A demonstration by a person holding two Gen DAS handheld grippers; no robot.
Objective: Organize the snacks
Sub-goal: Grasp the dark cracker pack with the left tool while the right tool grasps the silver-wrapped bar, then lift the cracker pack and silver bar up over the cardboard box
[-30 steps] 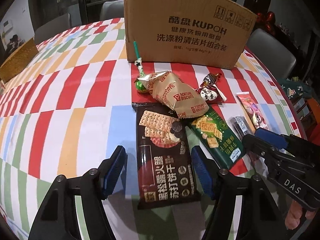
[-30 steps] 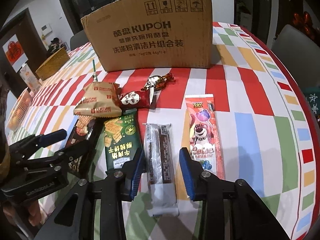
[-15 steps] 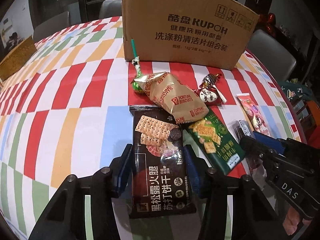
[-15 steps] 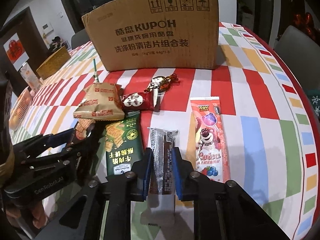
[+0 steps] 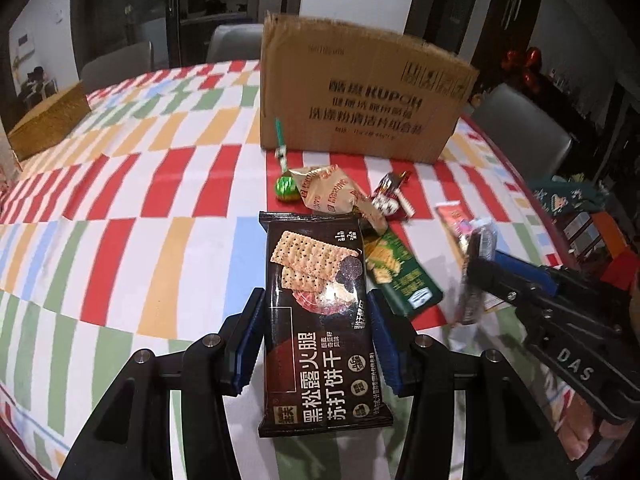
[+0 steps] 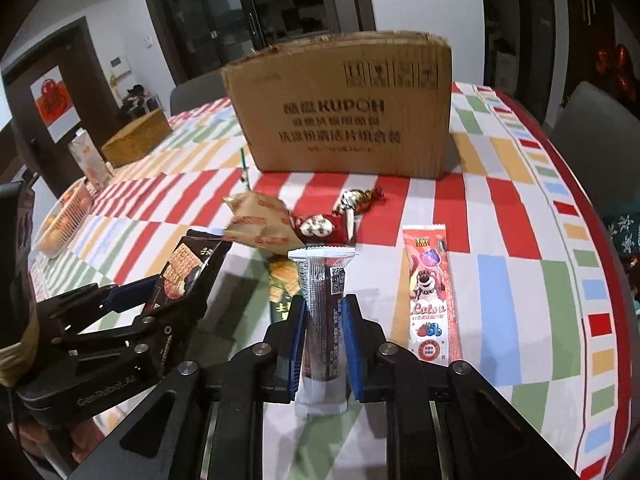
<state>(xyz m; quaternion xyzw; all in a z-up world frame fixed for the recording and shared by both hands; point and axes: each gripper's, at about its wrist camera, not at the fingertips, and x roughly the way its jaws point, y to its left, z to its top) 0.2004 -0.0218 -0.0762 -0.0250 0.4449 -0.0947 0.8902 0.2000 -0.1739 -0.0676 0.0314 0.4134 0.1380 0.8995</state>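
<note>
The left gripper [image 5: 316, 338] is clamped on a black cracker pack [image 5: 320, 320], its blue pads [image 5: 250, 336] pressing both long edges, the pack raised off the striped tablecloth [image 5: 120, 220] and pointing toward 12 o'clock. The right gripper [image 6: 322, 344] is clamped on a dark wafer bar [image 6: 324, 312], the bar's sealed end lifted toward 12 o'clock and its white tail hanging below the jaws.

In the left wrist view, a green cracker pack [image 5: 400, 276] lies flat at 2 o'clock from the black pack, just beside it. A gold biscuit bag [image 5: 332, 196] sits at 12 o'clock, with a green lollipop [image 5: 286, 190] touching its left side and a red candy [image 5: 386, 204] at its right. The cardboard box [image 5: 360, 92] stands upright beyond them at 12 o'clock. The right gripper [image 5: 486, 268] enters at 3 o'clock, the wafer bar [image 5: 474, 276] blurred in its grip.

In the right wrist view, a pink lollipop packet [image 6: 428, 296] lies flat at 2 o'clock from the bar, near but apart. The left gripper [image 6: 160, 292] shows at 9 o'clock with the black pack [image 6: 184, 268] in its jaws. A wicker basket [image 6: 136, 138] rests well apart at 10 o'clock.
</note>
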